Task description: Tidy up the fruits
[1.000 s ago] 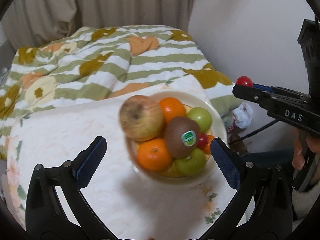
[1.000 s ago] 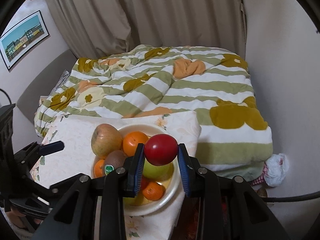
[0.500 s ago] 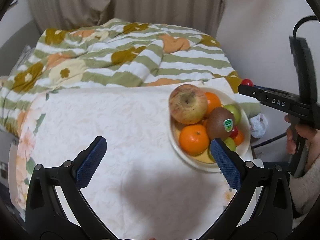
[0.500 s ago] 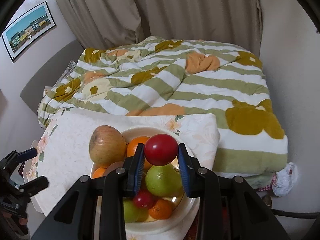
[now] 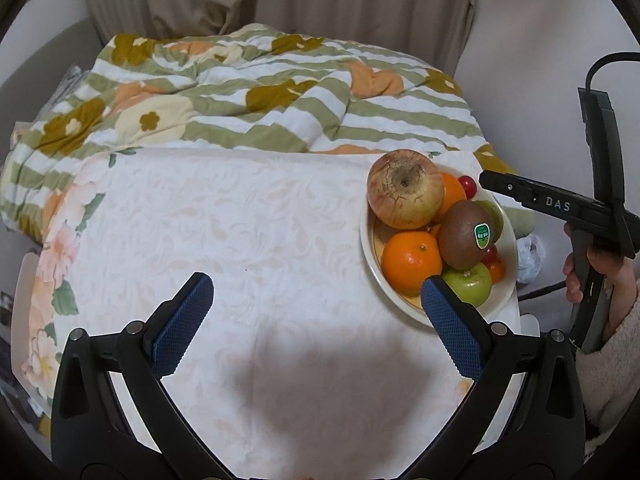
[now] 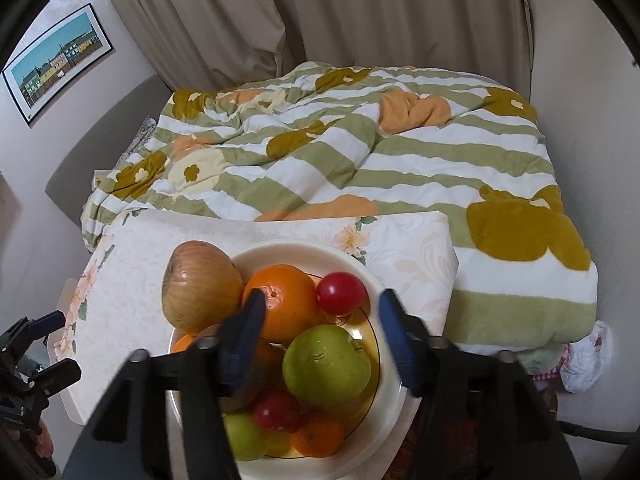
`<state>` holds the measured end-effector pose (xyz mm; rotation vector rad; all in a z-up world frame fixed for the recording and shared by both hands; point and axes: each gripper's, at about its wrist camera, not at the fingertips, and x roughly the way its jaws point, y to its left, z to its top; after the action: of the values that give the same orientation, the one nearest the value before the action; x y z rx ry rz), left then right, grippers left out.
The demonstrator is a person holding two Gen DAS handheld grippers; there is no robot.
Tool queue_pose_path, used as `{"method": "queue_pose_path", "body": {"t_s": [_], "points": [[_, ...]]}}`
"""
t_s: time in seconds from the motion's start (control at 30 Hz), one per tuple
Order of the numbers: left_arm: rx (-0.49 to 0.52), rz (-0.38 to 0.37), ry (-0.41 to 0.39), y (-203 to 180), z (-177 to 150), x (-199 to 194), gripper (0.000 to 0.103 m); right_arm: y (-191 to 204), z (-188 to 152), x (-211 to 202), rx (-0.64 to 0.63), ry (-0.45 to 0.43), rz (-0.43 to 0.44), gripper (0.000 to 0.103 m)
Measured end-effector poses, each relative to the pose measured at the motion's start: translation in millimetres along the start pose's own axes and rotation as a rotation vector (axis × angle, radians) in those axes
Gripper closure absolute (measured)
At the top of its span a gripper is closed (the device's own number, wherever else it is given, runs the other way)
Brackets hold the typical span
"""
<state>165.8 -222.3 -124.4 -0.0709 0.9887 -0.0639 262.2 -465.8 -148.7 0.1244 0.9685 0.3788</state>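
Red and round, a small fruit [image 6: 341,293] lies at the bowl's [image 6: 384,412] far edge beside an orange [image 6: 282,300]. Above the bowl, the right gripper [image 6: 322,330] stands spread and empty. Left gripper [image 5: 316,312] gapes over bare tablecloth [image 5: 240,240].

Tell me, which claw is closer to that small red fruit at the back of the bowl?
The right claw: it hangs open directly over the bowl, with the red fruit just ahead. The left claw is open over the tablecloth beside the bowl.
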Motion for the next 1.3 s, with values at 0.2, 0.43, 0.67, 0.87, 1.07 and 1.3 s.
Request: {"method": "queue_pose_path", "body": {"t_s": [0.2,0.43,0.67,0.87,1.07,1.3], "points": [[0.011,0.0,-0.034,1.6,3.1,-13.0,0.0,9.2,-2.8,-11.6,-0.018,-0.027,-0.038,0.003],[0.036,-0.02,-0.106,10.2,11.2,-42.0,0.0,26.8,-0.8,-45.2,-0.011,-0.082,-0.086,0.001],[0.061,-0.042,-0.19,32.7,19.2,-86.4,0.0,77.2,-0.4,-94.5,-0.032,-0.133,-0.189,0.001],[0.104,-0.022,-0.241,63.3,26.3,-124.1,0.0,134.4,-5.1,-139.3,-0.002,-0.188,-0.272,0.001],[0.118,-0.046,-0.261,103.9,23.0,-149.5,0.0,189.0,-23.8,-160.8,0.072,-0.219,-0.334,0.001],[0.135,-0.061,-0.281,142.6,10.9,-169.2,0.0,232.9,-47.6,-156.5,0.111,-0.232,-0.371,0.001]]}}
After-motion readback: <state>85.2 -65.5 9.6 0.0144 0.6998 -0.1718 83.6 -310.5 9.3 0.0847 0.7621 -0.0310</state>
